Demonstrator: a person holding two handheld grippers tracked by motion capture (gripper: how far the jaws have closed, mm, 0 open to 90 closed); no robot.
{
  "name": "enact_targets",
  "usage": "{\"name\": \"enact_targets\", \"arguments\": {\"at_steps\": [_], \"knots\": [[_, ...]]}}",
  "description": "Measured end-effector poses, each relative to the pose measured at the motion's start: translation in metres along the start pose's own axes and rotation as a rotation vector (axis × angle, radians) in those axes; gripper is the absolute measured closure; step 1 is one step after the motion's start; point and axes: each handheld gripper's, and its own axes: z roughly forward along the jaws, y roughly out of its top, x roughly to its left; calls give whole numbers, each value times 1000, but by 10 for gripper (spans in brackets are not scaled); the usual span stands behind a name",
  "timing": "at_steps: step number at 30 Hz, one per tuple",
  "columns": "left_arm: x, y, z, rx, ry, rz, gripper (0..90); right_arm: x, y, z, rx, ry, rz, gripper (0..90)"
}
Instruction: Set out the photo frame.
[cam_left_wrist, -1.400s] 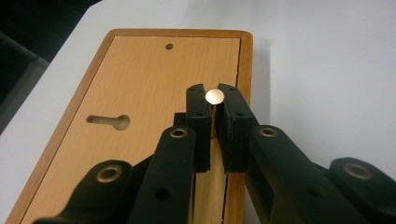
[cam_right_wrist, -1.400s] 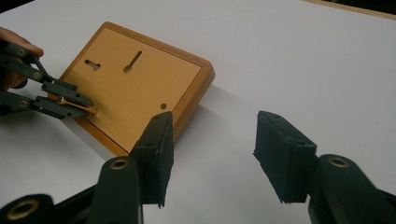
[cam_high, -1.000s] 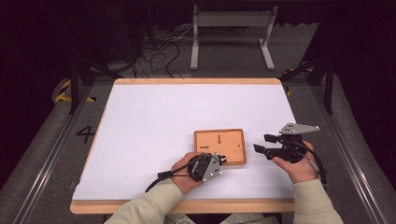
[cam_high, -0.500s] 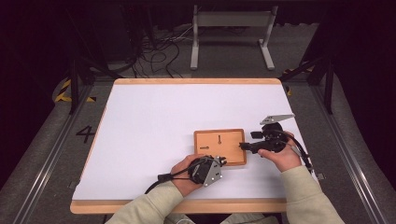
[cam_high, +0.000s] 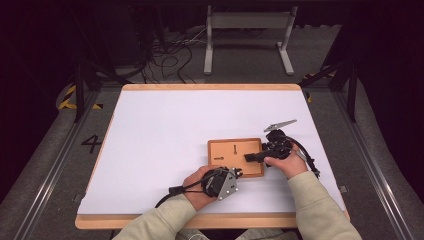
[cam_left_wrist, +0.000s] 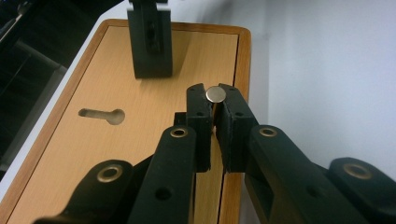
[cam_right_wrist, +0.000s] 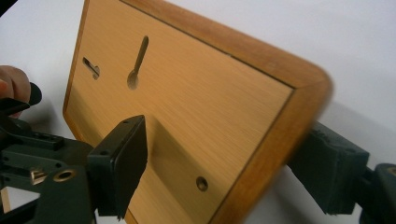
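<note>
Left tool (cam_left_wrist: 215, 122) is clamped on a small metal pin (cam_left_wrist: 215, 94) right over the near edge of the wooden board (cam_high: 227, 148), while the right tool (cam_high: 248, 158) straddles the board's right edge with its jaws wide, I'd guess to steady it so the pin can drop into a keyhole slot (cam_left_wrist: 102, 115). Board sits near-right on the white counter (cam_high: 165, 125). No readable labels on it; just a "4" (cam_high: 92, 144) on the floor off to the left.

The wooden board (cam_high: 235, 156) is light tan with fine straight grain and a darker reddish-brown rim. The desk (cam_high: 165, 135) is plain white, edged in pale wood. Both tools are black; the left tool (cam_left_wrist: 212, 105) pinches a silver-headed pin (cam_left_wrist: 215, 94). Brass eyelets stud its arms.
</note>
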Motion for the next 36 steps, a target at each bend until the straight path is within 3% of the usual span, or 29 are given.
{"name": "enact_targets", "arguments": {"at_steps": [5,10,13,14,15,21,27,30,36], "knots": [[0,0,0,4,-1,-6,841,1,0,8,12,33,5,195],[5,-1,0,-4,-30,-31,838,-2,-1,7,6,45,17,227],[10,-3,-1,-2,-68,-83,828,-4,-3,5,6,59,24,245],[10,-3,-1,-2,-68,-83,807,-5,-4,5,2,63,23,253],[12,-5,-2,1,-101,-119,772,-5,-5,3,-3,68,21,270],[17,-11,-16,-1,-127,-164,682,-6,-11,-6,-62,88,-3,348],[25,-21,-49,-51,-126,-238,634,4,-17,-21,-106,74,-96,425],[26,-30,-68,-55,-121,-292,630,11,-19,-27,-109,56,-154,452],[36,-51,-93,-51,-75,-353,607,27,-25,-36,-112,-7,-276,468]]}}
